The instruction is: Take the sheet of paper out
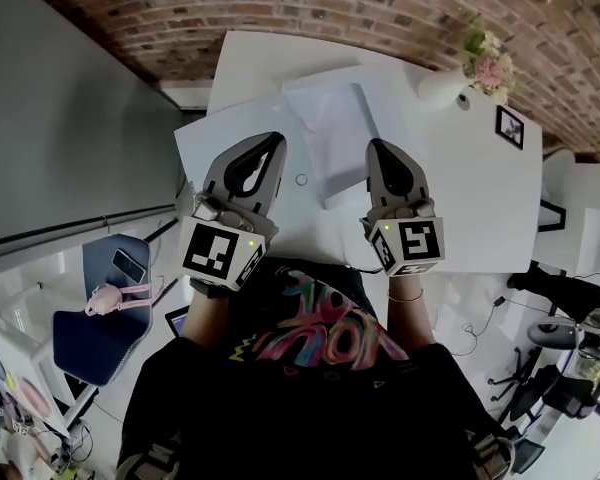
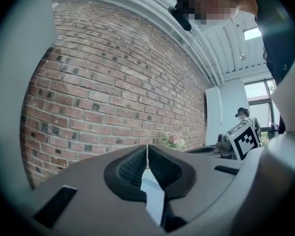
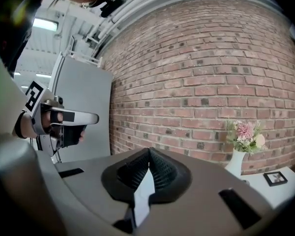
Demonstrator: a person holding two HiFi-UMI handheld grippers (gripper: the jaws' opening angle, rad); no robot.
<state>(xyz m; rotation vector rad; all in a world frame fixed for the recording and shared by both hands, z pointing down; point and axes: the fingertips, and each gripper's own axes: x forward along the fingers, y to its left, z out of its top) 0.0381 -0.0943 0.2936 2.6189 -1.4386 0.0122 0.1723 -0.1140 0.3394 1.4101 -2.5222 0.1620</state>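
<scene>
- Head view: you hold both tongs out over the white bench (image 1: pixel 480 203). The left tongs (image 1: pixel 276 140) and the right tongs (image 1: pixel 378 145) sit side by side, well apart, tips pointing away from you toward the brick wall (image 1: pixel 310 3).
- The sheet of paper (image 1: pixel 335 133) lies flat on the bench ahead of you, in the gap between the two sets of tips. One long crease or edge runs along its right side.
- A larger white sheet (image 1: pixel 212 143) lies skewed on the bench under your left tongs, and its corner hangs past the bench's left edge.
- A small ring (image 1: pixel 301 179) rests on the white surface between the tongs, just beside the paper's near edge.
- Left gripper view: your left tongs (image 2: pixel 147 147) are closed, the ribbed pads meeting at the tips. Only a white sliver shows through the slot behind them.
- Right gripper view: your right tongs (image 3: pixel 149 151) are closed the same way, tips together, with a white strip visible low in the slot.
- A white vase of pink flowers (image 3: pixel 238 156) stands at the bench's far right corner against the wall, with a small black picture frame (image 3: pixel 275 178) just beside it.
</scene>
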